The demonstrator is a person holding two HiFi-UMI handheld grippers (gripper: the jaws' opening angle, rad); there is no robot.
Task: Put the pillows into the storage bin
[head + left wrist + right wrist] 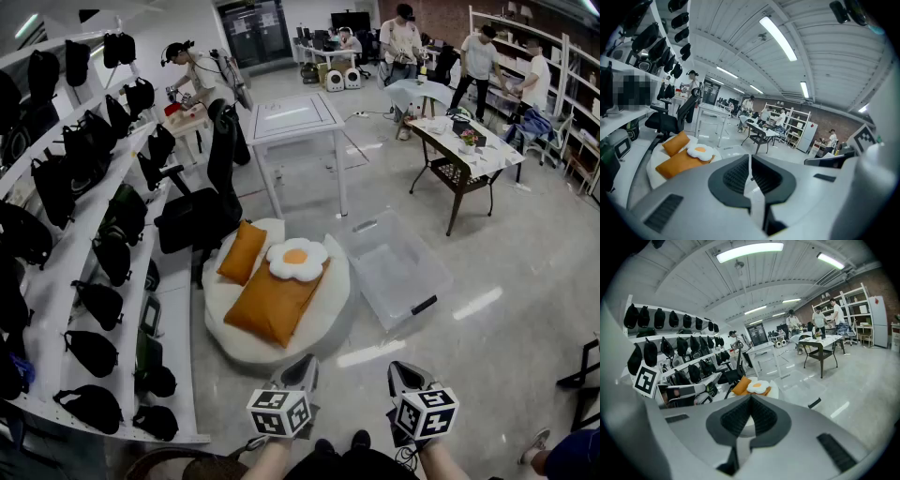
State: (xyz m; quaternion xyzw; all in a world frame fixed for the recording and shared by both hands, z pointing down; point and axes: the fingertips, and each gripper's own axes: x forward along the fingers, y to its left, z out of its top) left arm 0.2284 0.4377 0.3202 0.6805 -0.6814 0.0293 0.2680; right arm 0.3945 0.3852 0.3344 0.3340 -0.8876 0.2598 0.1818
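Observation:
Three pillows lie on a round white cushion (323,323) on the floor: a small orange pillow (244,251), a fried-egg pillow (296,259) and a large orange pillow (277,302). An empty clear storage bin (398,272) stands just right of the cushion. My left gripper (302,371) and right gripper (405,375) hover near me, short of the cushion, both shut and empty. Beyond the shut left gripper (750,161), the left gripper view shows the egg pillow (699,151). Past the right gripper (750,401), the right gripper view shows the egg pillow (759,386) and the bin (798,385).
A white shelf rack (178,309) full of black bags runs along the left. A black office chair (211,202) and a white table (295,122) stand behind the cushion. A dark table (459,150) and several people are further back.

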